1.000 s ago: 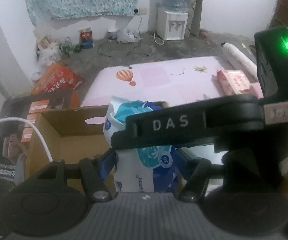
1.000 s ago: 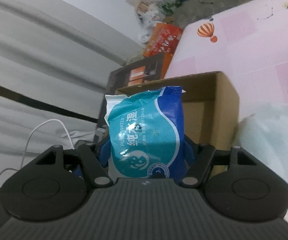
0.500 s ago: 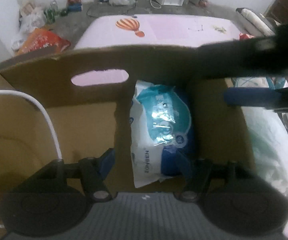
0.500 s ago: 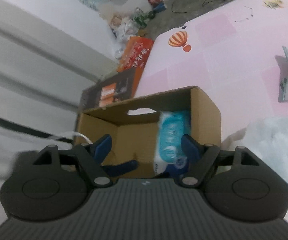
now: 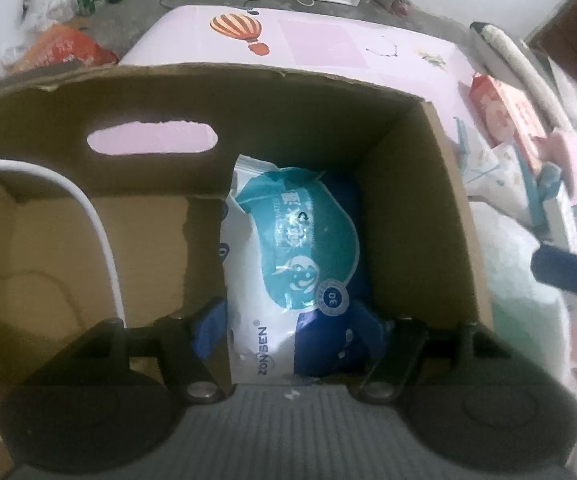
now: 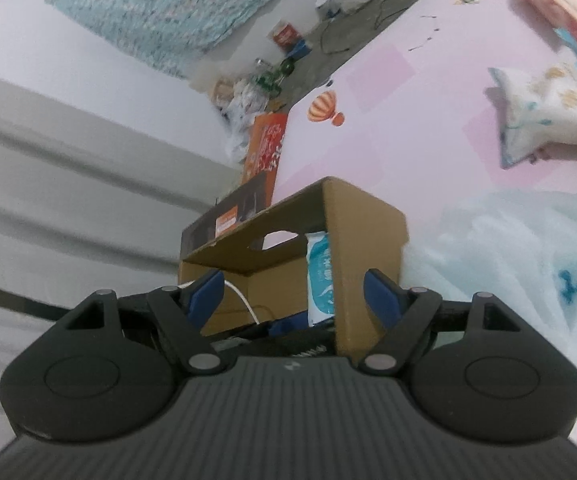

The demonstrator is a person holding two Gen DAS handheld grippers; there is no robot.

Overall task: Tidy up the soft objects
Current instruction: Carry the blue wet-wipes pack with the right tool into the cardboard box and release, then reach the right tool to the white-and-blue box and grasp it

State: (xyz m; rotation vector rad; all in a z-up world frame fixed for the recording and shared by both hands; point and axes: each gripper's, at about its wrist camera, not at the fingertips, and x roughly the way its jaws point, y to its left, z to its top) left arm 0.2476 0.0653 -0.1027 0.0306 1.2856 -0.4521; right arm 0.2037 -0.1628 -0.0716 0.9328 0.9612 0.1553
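Observation:
A white, teal and blue wet-wipes pack stands on end inside the brown cardboard box, against its right wall. My left gripper points down into the box with the pack between its blue pads. Its jaws are opening, and the left pad sits just clear of the pack's edge. In the right wrist view, my right gripper is open and empty, hanging in front of the box, where the pack shows inside. One dark blue finger of the right gripper juts in at the right edge of the left wrist view.
A white plastic bag bulges right beside the box. A red tissue pack and a patterned white pack lie on the pink mat. A white cable runs into the box. An orange bag lies on the floor.
The left gripper sank into the box with the pack and its jaws widened. The right gripper let go of the pack, drew back from the box and rolled.

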